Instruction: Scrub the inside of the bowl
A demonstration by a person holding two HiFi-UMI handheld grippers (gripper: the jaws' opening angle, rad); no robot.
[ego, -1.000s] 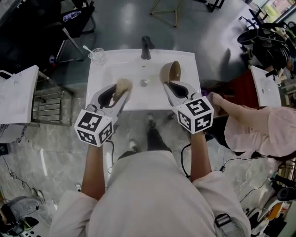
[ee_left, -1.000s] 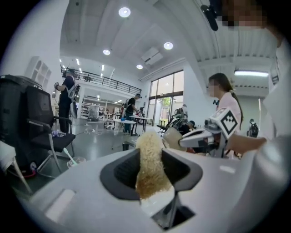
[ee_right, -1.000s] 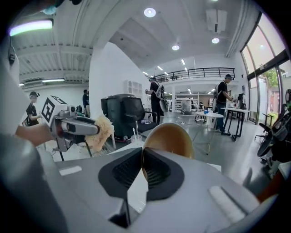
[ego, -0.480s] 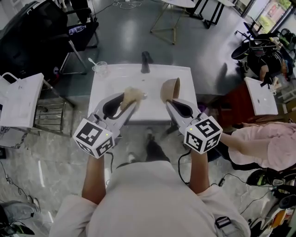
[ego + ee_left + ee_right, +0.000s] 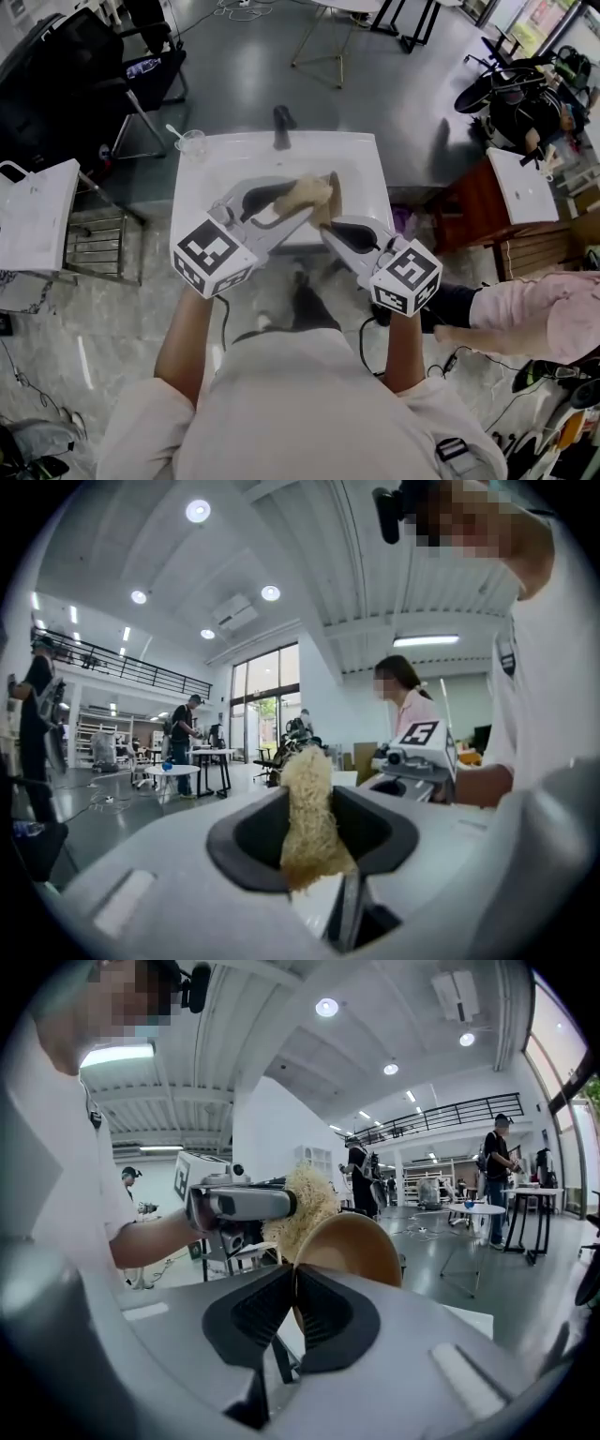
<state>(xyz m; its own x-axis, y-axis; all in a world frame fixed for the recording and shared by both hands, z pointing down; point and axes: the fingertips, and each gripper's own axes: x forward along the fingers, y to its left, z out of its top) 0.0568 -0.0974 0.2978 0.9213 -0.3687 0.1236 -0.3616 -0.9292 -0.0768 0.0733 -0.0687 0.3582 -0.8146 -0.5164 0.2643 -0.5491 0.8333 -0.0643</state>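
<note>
A tan wooden bowl (image 5: 331, 199) stands on edge above the white sink (image 5: 208, 173), its mouth facing left. My right gripper (image 5: 327, 223) is shut on its rim; in the right gripper view the bowl (image 5: 354, 1244) rises just beyond the closed jaws (image 5: 292, 1309). My left gripper (image 5: 292, 201) is shut on a straw-coloured fibrous scrubber (image 5: 306, 192), which sits at the bowl's opening. In the left gripper view the scrubber (image 5: 307, 803) sticks up from between the jaws. The right gripper view shows the scrubber (image 5: 303, 1204) pressed at the bowl's left rim; the bowl's inside is hidden.
A dark faucet (image 5: 279, 122) stands at the sink's far edge. At its far left corner is a glass with a spoon (image 5: 191, 142). A white bag (image 5: 37, 225) stands at the left, and a person in pink (image 5: 544, 314) at the right.
Both grippers have risen and come together over the sink. The scrubber has moved right to the bowl's mouth, and the bowl has shifted left toward it.
</note>
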